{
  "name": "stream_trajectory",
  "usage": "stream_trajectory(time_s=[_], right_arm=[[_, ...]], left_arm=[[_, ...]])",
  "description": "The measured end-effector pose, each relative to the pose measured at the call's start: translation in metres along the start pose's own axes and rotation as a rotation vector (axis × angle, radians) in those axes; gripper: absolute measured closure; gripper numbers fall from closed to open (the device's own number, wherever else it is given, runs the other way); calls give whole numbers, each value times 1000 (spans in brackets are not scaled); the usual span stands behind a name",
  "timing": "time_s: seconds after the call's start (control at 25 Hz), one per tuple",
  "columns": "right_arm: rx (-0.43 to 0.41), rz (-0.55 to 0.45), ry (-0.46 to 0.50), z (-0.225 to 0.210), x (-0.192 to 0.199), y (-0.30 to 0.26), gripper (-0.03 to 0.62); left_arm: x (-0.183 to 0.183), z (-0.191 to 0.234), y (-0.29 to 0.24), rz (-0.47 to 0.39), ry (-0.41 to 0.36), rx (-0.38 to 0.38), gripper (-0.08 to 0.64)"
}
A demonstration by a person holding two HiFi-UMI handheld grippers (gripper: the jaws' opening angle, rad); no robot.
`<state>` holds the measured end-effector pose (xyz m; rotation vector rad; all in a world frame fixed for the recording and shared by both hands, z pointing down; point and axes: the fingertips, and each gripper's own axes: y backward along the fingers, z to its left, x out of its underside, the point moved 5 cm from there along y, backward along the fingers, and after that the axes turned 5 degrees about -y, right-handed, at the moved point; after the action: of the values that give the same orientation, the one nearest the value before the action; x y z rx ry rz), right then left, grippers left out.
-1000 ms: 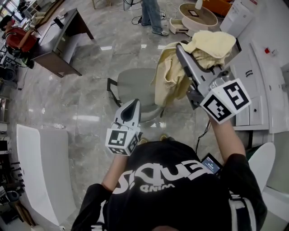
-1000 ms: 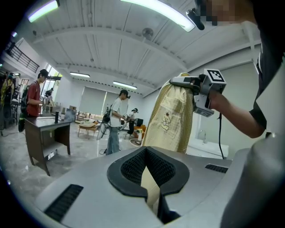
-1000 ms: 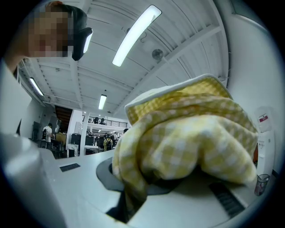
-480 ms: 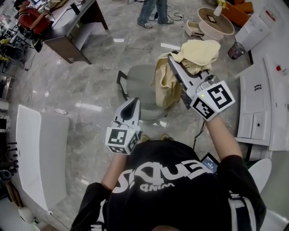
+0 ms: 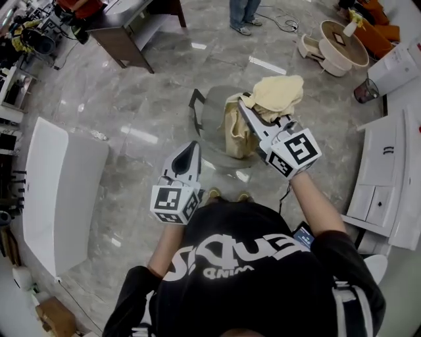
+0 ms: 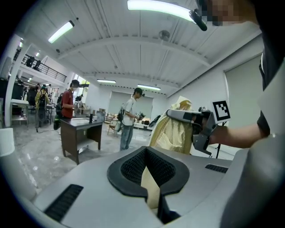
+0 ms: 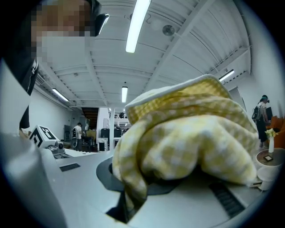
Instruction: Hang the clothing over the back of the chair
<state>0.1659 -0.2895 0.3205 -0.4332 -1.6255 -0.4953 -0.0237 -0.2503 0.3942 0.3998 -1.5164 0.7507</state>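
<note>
In the head view my right gripper (image 5: 243, 104) is shut on a pale yellow checked garment (image 5: 279, 93). The cloth is bunched over the jaws, and a fold of it (image 5: 235, 131) hangs down over the right side of the grey chair (image 5: 212, 115). The right gripper view is almost filled by the garment (image 7: 187, 133), which runs down into the gap between the jaws. My left gripper (image 5: 193, 146) is shut and holds nothing, nearer to me and left of the chair. From the left gripper view I see the left gripper (image 6: 145, 151) and beyond it the right gripper (image 6: 170, 114) with the garment (image 6: 171, 133).
A white table (image 5: 59, 191) stands at the left and a dark desk (image 5: 131, 33) at the far left. White cabinets (image 5: 388, 164) line the right, with a round low table (image 5: 345, 43) and a bin (image 5: 365, 91) beyond. A person (image 5: 243, 13) stands past the chair.
My right gripper has come down and towards the chair with the garment, so the hanging fold now lies against the chair's right side. The left gripper has shifted a little.
</note>
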Motion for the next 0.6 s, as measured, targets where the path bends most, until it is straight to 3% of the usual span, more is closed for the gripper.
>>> stream_trajectory(time_s=[0.2, 0.6], right_arm=[[-47, 14, -11, 14, 20, -16, 541], [-176, 47, 17, 56, 32, -11, 541]], left_arm=[[5, 8, 17, 5, 25, -66, 546], [12, 4, 46, 0, 34, -120, 546]])
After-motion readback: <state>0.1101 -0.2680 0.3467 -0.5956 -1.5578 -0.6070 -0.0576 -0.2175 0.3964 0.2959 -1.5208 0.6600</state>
